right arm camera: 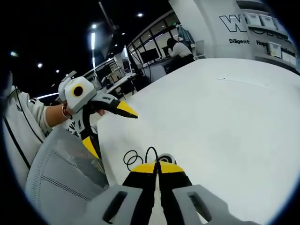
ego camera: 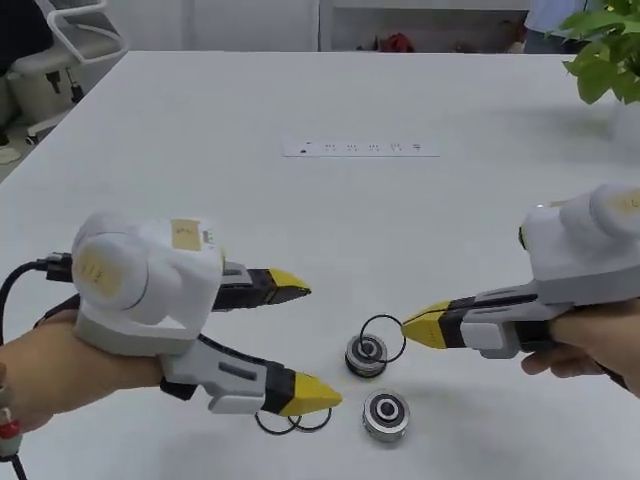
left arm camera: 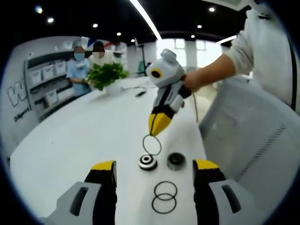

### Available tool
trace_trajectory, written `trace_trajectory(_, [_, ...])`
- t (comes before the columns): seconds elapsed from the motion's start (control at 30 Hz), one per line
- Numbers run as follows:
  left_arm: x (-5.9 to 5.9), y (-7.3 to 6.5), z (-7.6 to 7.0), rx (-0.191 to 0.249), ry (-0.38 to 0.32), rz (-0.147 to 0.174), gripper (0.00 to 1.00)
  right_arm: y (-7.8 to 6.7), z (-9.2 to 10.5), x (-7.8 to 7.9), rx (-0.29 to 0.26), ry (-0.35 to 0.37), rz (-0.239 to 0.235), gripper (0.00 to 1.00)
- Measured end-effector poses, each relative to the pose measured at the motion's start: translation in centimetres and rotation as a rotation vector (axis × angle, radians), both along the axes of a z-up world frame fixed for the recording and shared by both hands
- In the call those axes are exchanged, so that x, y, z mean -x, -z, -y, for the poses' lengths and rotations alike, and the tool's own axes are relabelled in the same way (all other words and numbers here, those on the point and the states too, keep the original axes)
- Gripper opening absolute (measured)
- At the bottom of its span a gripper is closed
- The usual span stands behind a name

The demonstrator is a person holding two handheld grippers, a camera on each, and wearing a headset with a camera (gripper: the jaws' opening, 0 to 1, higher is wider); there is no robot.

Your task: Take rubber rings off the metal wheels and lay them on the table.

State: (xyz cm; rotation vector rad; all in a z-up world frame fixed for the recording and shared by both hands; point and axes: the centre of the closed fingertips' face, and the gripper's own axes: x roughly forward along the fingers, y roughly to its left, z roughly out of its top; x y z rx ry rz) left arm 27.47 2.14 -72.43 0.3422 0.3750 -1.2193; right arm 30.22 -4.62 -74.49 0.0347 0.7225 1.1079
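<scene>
1. Rubber ring [ego camera: 381, 335] is pinched between the closed jaws of the right gripper [ego camera: 420, 326] and is held as an upright loop just above the table [ego camera: 300, 210].
2. The lower edge of the rubber ring is seen at the top of the first metal wheel [ego camera: 366, 355]. Whether it is hooked on that wheel cannot be told.
3. The second metal wheel [ego camera: 386, 414] is laid flat on the table just beside the first metal wheel, on the side nearer the person.
4. Two loose rings [ego camera: 292, 423] are laid flat on the table and overlap each other. In the head view they are placed left of the second metal wheel and are partly hidden by one jaw of the left gripper [ego camera: 305, 342].
5. The left gripper is held above the table, left of both wheels, with its jaws spread wide. Nothing is held between them.
6. In the left gripper view, both wheels and the two loose rings are framed between the spread jaws. The right gripper is seen beyond them, with the rubber ring hanging from its yellow tips.
7. A socket panel [ego camera: 360, 149] is set flush in the table, well apart from the wheels.
8. A green plant [ego camera: 605, 50] is seen at the far right corner of the table.
</scene>
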Motion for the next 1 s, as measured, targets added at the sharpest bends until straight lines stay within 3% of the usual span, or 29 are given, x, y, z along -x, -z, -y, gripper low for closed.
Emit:
trace_trajectory(0.3, [1.0, -0.1, -2.4, -0.03, -0.037, 0.019, 0.71, -0.7, -0.5, 0.4, -0.016, -0.012, -0.007, 0.0])
trace_trajectory(0.43, [1.5, 0.2, -3.3, -0.022, -0.056, 0.001, 0.71, -0.9, -0.7, 0.6, -0.021, -0.02, -0.014, 0.0])
trace_trajectory(0.53, [1.8, 0.8, -4.0, -0.05, -0.066, 0.005, 0.71, -1.1, -1.0, 0.9, -0.024, -0.028, -0.015, 0.0])
trace_trajectory(1.0, [3.4, 2.4, -6.4, -0.041, -0.147, -0.04, 0.7, -1.4, -2.9, 2.2, -0.029, -0.077, -0.027, 0.0])
